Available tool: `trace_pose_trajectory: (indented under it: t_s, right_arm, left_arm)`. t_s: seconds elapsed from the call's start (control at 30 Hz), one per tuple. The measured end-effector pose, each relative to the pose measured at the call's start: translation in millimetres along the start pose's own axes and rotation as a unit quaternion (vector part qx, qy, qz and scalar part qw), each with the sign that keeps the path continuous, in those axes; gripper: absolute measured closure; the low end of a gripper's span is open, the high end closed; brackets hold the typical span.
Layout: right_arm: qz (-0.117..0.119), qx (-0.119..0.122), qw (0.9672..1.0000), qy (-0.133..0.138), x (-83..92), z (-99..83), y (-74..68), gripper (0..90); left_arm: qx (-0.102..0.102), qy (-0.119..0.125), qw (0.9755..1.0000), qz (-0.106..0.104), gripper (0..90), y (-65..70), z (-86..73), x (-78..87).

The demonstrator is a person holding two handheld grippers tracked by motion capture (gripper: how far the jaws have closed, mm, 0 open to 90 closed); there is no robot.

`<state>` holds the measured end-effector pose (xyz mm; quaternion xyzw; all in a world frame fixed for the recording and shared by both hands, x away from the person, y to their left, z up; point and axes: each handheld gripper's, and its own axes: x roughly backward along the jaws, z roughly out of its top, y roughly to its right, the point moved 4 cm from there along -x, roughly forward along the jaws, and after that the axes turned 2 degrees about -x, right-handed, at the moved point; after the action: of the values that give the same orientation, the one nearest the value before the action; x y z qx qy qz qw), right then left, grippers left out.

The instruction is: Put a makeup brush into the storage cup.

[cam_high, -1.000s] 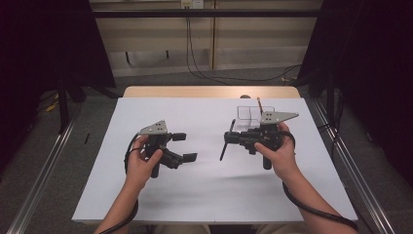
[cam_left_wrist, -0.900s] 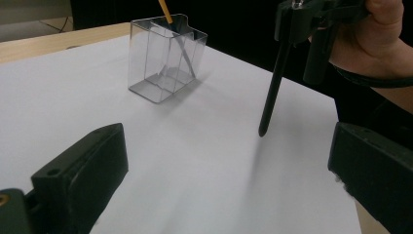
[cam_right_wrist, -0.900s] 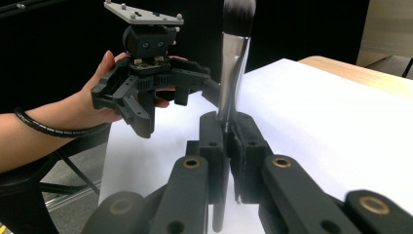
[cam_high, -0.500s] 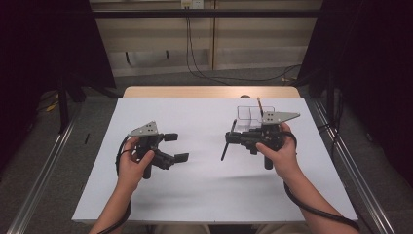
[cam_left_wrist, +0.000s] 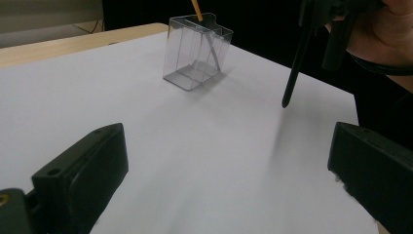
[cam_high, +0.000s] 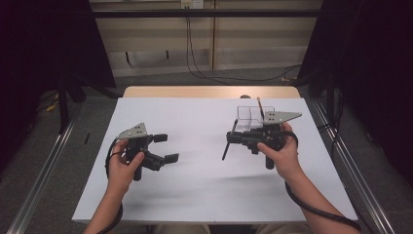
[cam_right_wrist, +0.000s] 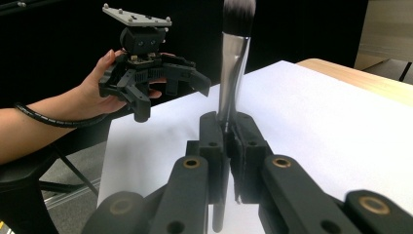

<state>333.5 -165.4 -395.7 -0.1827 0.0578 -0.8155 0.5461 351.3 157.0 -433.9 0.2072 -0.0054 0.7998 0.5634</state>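
While your left gripper (cam_high: 163, 147) hangs open over the table's (cam_high: 195, 195) left half, your right gripper (cam_right_wrist: 227, 146) is clamped on a brush (cam_right_wrist: 233, 63). Its handle (cam_high: 226, 150) slants down above the table right of centre, near a clear box (cam_high: 248, 117) at the far right.

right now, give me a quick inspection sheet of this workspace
surface: white table top, bare wood strip along its far edge.
job's things: makeup brush clamped in the right claw, bristles up in the right gripper view; clear divided organiser box standing upright on the far right of the table with a wooden-handled stick in it.
clutter: nothing seen.
grippers: right claw shut on the brush's metal collar; left claw open, nothing between its jaws, held above the table's left half.
cables: a black cable trails along the right forearm; wires run across the floor beyond the table.
surroundings: dark curtains either side, metal rails on the floor.
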Motion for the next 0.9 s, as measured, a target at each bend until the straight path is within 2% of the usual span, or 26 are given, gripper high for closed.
trace_pose_trajectory:
  t_s: [0.2,0.53,0.9]
  right_arm:
    - [-0.001,0.002,1.0000,0.000,-0.2,0.4,-0.4,84.0]
    - [-0.001,0.005,1.0000,-0.001,0.1,0.6,0.1,84.0]
    - [-0.004,0.009,1.0000,-0.001,3.1,1.6,0.9,84.0]
  left_arm:
    - [-0.002,-0.004,0.9999,0.016,1.2,-3.6,-5.2,11.9]
    - [0.005,-0.005,0.9996,0.026,1.3,-7.0,-12.7,25.4]
    - [0.004,-0.008,0.9992,0.040,1.4,-8.8,-16.8,36.0]
